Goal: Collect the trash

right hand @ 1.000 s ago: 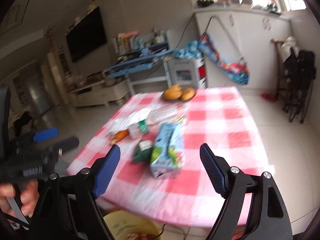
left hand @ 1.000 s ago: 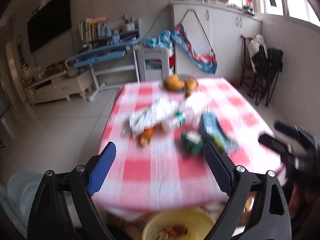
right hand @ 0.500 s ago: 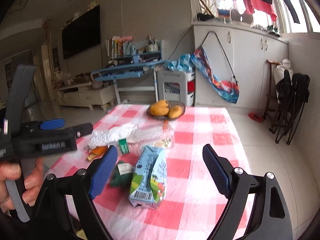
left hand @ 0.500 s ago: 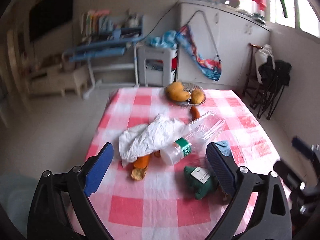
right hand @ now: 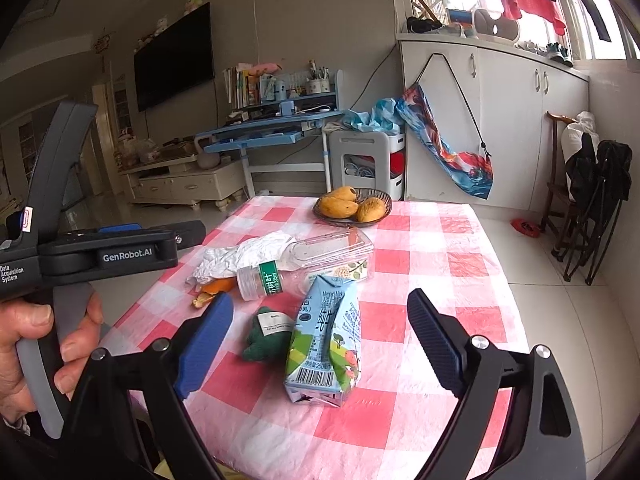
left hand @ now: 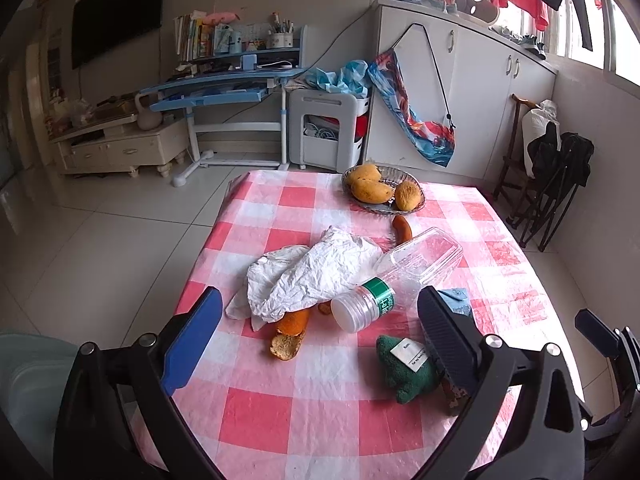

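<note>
Trash lies on the red-checked table (left hand: 256, 400): crumpled white paper (left hand: 316, 272), a clear plastic bottle (left hand: 400, 276) on its side, orange peel (left hand: 290, 334), a green plush scrap (left hand: 406, 368) with a white label, and a blue-green milk carton (right hand: 326, 340). My left gripper (left hand: 318, 308) hovers over the near edge, its jaws opening, nothing pressed between them. In the right wrist view my right gripper (right hand: 320, 304) stands open, framing the carton and plush scrap (right hand: 266, 334) without touching them. A hand (right hand: 36, 344) holds the left gripper's handle.
A basket of mangoes (left hand: 382, 192) stands at the table's far end, with a small orange piece (left hand: 402, 228) in front of it. A pale green bin (left hand: 28, 380) is at the lower left. Folding chairs (left hand: 552, 184) stand on the right, a blue desk (left hand: 224, 88) behind.
The left wrist view has moved forward over the table, so the trash looks nearer and sharper. A yellow bowl below the table edge has left view. Both jaws stand slightly wider.
</note>
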